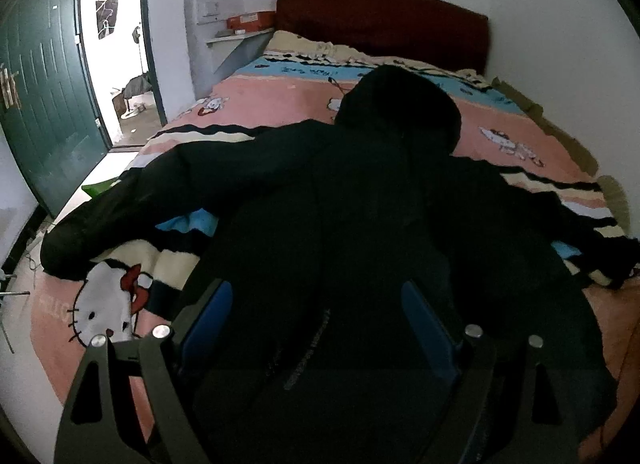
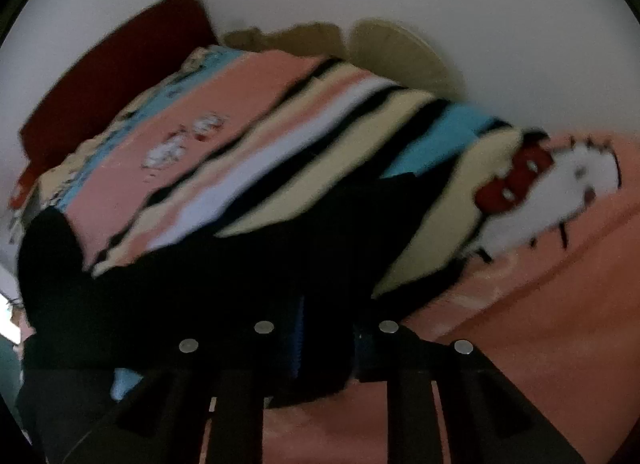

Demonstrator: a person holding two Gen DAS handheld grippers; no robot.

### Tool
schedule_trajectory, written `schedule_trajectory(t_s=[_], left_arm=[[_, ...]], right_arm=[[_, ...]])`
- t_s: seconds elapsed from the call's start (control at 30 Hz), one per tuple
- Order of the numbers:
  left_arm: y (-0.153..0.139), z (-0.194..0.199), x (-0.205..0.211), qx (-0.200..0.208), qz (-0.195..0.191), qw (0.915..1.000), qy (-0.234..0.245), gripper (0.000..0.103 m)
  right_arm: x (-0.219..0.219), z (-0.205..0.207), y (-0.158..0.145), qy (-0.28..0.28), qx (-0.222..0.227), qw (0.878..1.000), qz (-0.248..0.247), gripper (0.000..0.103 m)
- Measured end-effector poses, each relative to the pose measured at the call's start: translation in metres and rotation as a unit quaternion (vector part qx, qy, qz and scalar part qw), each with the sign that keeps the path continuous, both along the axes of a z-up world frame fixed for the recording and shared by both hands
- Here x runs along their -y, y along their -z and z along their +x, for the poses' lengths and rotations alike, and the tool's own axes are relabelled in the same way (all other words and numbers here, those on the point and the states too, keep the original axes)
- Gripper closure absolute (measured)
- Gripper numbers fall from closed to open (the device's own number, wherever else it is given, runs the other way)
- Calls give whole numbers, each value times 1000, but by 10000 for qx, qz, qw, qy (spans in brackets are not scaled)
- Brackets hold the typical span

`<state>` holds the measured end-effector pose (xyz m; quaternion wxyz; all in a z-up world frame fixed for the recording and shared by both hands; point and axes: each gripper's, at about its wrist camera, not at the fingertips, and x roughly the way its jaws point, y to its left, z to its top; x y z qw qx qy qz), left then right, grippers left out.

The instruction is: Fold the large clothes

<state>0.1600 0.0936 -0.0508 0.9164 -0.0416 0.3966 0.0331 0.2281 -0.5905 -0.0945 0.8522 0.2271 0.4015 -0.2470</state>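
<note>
Black hoodie flat; right gripper seemingly pinching it.

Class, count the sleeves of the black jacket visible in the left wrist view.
2. One sleeve stretches left toward the bed's edge; the other sleeve stretches right across the striped bedspread. Its cuff is out of view.

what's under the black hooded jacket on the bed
The black hooded jacket lies spread on a striped cartoon-cat bedsheet, which shows all around it. What the sheet's print looks like directly beneath the jacket is covered.
</note>
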Motion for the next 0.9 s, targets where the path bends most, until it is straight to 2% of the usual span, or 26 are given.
schedule_trajectory(t_s=[0.13,0.27,0.47,0.7,0.9], left_arm=[[-5,-7,-9,80,-251,9996,-34,16],[-11,-14,-17,212,-329,9992,-74,16],[-23,-23,-31,503,-261,9982,-187,16],[-26,-21,-56,649,-207,9972,-297,16],[-14,-15,-87,566,-204,9970,-487,16]], right_arm=[[-30,8,-38,-463,375,9982,47,88],[-76,22,-84,-1037,671,9923,-75,89],[-158,53,-142,-1840,972,9777,-269,89],[-288,90,-192,-2923,1366,9456,-424,89],[-392,110,-192,-3821,1533,9109,-264,89]])
